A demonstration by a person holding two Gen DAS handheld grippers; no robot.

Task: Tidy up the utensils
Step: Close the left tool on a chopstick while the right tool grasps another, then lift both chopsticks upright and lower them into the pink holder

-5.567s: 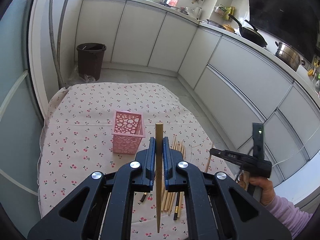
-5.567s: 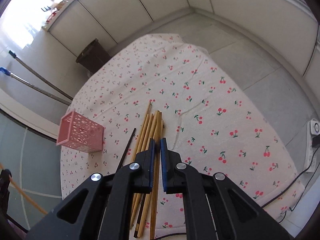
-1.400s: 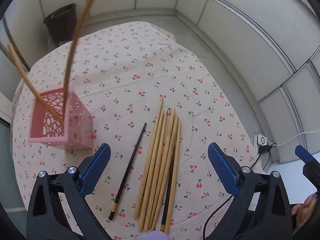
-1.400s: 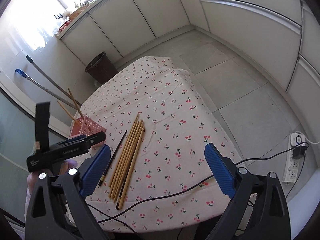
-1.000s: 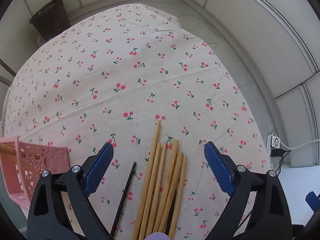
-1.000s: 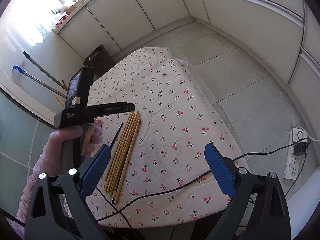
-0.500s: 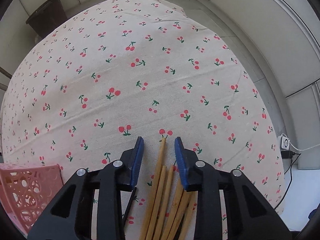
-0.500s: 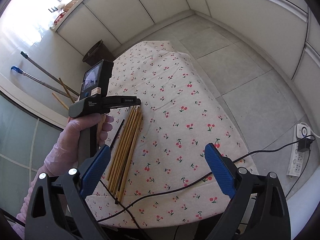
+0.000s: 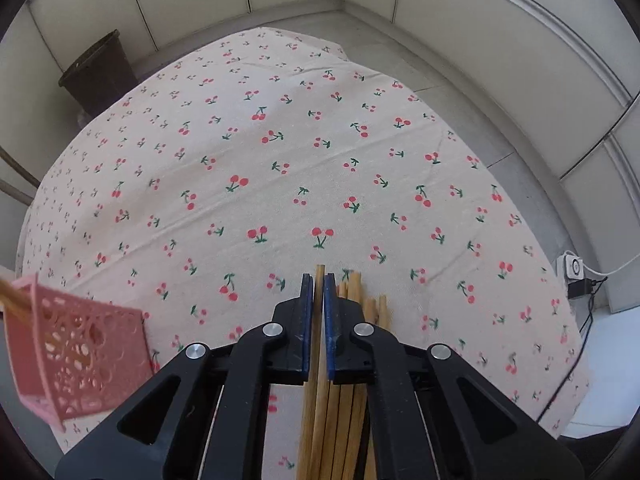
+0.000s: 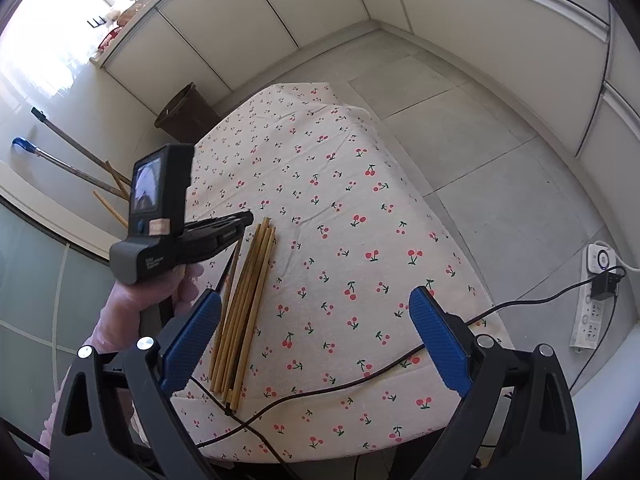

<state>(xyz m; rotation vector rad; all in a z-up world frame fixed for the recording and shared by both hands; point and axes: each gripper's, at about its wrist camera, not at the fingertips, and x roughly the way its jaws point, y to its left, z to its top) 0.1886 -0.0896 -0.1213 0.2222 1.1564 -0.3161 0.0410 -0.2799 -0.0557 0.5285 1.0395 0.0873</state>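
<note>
Your left gripper (image 9: 319, 300) is closed on one light wooden chopstick (image 9: 318, 322); the pink perforated plastic basket (image 9: 76, 354) stands to its left. Your right gripper (image 10: 314, 326) is wide open.

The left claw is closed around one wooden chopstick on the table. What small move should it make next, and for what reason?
Probably lift straight up. The left claw is shut on one light wooden chopstick that still lies level with the bundle of wooden chopsticks on the cherry-print tablecloth. Raising it first frees it from the others before it goes left to the pink perforated plastic basket.
</note>
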